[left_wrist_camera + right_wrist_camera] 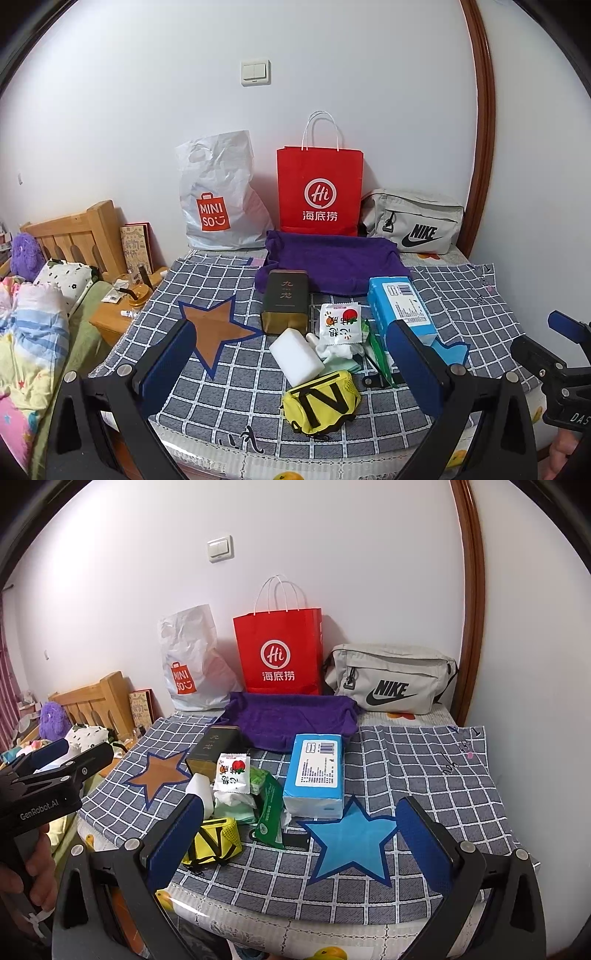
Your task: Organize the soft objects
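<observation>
On the checked cloth point(229, 391) lies a pile of small items: a yellow mesh pouch point(321, 400) point(216, 840), a white sponge block point(297, 356) point(201, 786), a fruit-print packet point(339, 323), a green wipes packet point(271, 819), a dark tin point(285, 301) and a blue tissue pack point(400, 306) point(316, 775). Behind them a purple towel point(332, 262) point(291, 720) lies folded. My left gripper point(291, 328) is open, hovering before the pile. My right gripper point(301, 801) is open over the blue star, empty.
A white MINISO bag point(218, 199), a red paper bag point(319, 192) and a grey Nike bag point(413, 221) stand against the back wall. To the left are a wooden nightstand point(110, 317) and a bed with bedding point(33, 332). A brown door frame point(480, 129) is at the right.
</observation>
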{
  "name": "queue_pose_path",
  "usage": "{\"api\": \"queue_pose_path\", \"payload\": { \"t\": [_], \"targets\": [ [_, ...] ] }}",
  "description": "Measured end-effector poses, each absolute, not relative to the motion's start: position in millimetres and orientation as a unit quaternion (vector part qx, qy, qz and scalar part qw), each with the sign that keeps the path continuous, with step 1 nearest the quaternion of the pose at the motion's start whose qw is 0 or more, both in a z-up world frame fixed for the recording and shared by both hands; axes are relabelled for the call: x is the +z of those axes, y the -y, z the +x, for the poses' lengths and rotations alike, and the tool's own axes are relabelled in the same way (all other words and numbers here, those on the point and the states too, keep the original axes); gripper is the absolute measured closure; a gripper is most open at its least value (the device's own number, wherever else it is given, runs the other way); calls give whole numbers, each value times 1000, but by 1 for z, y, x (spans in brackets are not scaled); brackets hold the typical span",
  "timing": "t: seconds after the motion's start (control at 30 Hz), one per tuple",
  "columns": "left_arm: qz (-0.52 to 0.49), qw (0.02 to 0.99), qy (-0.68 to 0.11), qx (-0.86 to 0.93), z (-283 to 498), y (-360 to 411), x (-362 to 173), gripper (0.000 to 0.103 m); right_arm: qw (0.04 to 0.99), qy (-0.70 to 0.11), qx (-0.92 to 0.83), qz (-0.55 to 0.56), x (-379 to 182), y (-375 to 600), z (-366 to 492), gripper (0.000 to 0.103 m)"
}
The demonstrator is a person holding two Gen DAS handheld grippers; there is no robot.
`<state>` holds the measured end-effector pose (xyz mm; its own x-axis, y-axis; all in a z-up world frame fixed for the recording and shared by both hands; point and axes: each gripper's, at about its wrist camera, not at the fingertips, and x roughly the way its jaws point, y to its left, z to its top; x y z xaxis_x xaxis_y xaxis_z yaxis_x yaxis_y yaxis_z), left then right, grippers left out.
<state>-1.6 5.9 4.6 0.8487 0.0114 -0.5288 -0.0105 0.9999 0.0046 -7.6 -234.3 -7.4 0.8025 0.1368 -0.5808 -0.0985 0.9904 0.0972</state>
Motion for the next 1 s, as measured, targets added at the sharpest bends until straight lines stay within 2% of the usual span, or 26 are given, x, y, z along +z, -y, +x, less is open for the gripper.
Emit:
{"api": "queue_pose_path", "payload": {
  "t": [1.0],
  "targets": [
    [1, 962, -272, 10, -2, -10, 7, 0, 950, -303, 64, 32, -5, 234, -12, 1]
  ]
}}
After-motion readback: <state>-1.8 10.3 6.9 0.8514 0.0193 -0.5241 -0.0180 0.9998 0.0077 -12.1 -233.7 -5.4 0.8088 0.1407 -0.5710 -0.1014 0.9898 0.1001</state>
